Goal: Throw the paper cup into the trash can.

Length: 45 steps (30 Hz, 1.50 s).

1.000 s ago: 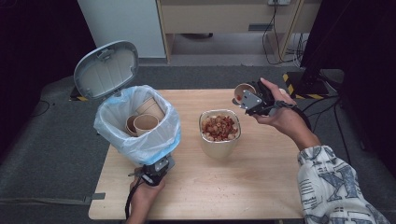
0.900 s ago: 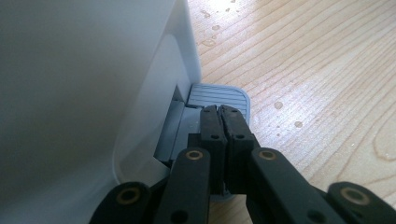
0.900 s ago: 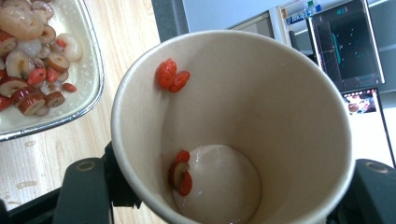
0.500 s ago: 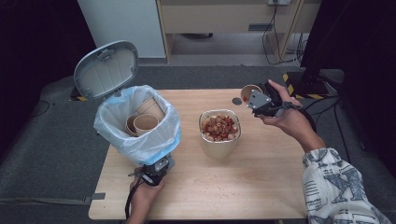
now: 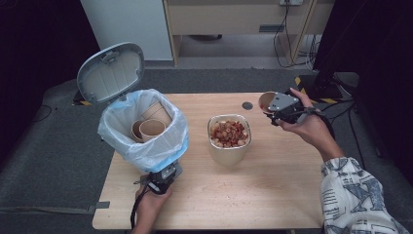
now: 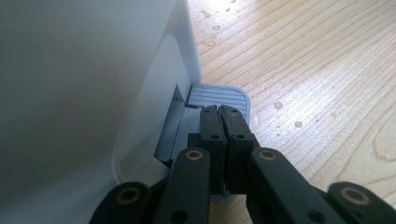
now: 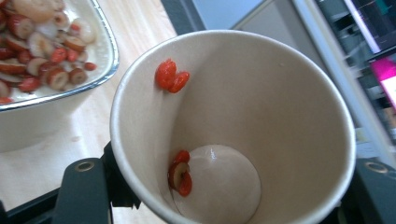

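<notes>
Above pale wood-grain surface (image 5: 272,195), right claw (image 5: 278,108) pinches tilted round paper cup (image 7: 233,121), smooth beige inside, few red fruit slices stuck. Left claw (image 6: 223,122) pressed together on ribbed grey pedal (image 6: 217,95) of white plastic bin (image 5: 146,141).

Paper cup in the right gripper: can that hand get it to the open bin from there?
Probably yes. The right gripper holds the paper cup above the table's far right; the bin stands left with its lid up. The food container sits between, low enough to pass over.
</notes>
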Available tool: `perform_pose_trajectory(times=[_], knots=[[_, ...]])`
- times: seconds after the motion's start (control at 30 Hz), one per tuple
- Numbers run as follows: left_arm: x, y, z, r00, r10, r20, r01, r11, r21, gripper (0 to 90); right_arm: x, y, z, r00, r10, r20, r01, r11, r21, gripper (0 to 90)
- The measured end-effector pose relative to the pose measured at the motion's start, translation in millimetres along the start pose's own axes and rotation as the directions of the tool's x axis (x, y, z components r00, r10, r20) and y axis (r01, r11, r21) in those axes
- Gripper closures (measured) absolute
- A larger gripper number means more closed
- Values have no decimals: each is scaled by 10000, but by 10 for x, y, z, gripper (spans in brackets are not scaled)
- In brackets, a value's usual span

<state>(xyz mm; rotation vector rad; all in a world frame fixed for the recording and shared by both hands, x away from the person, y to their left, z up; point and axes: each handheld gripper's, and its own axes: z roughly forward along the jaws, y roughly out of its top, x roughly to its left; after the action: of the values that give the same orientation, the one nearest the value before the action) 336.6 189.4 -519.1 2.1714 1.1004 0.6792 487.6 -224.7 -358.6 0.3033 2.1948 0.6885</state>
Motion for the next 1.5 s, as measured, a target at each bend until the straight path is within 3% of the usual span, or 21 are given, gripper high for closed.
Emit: perform_pose_trajectory(times=[0.2, 0.47, 1.0, 1.3, 1.5], knots=[[0, 0, 0, 10000, 1, 3, -1, 10000, 1, 874, -32, -141, 22, 9928, 951, -722, -968, 9951, -197, 309], [0, 0, 0, 10000, -10, 4, 10, 10000, -4, 874, -63, -259, 25, 9698, 1992, -1408, -2075, 9771, -464, 309], [-1, 0, 0, 10000, -2, 1, 2, 10000, -2, 874, -91, -392, 33, 9122, 3336, -2380, -3570, 9321, -619, 308], [1, 0, 0, 10000, -12, 12, 12, 10000, 0, 874, -107, -386, 9, 8815, 3689, -2947, -4032, 9129, -630, 309], [1, 0, 0, 10000, -13, 12, 13, 10000, 3, 874, -104, -325, -28, 8498, 3879, -3570, -4403, 8946, -761, 308]])
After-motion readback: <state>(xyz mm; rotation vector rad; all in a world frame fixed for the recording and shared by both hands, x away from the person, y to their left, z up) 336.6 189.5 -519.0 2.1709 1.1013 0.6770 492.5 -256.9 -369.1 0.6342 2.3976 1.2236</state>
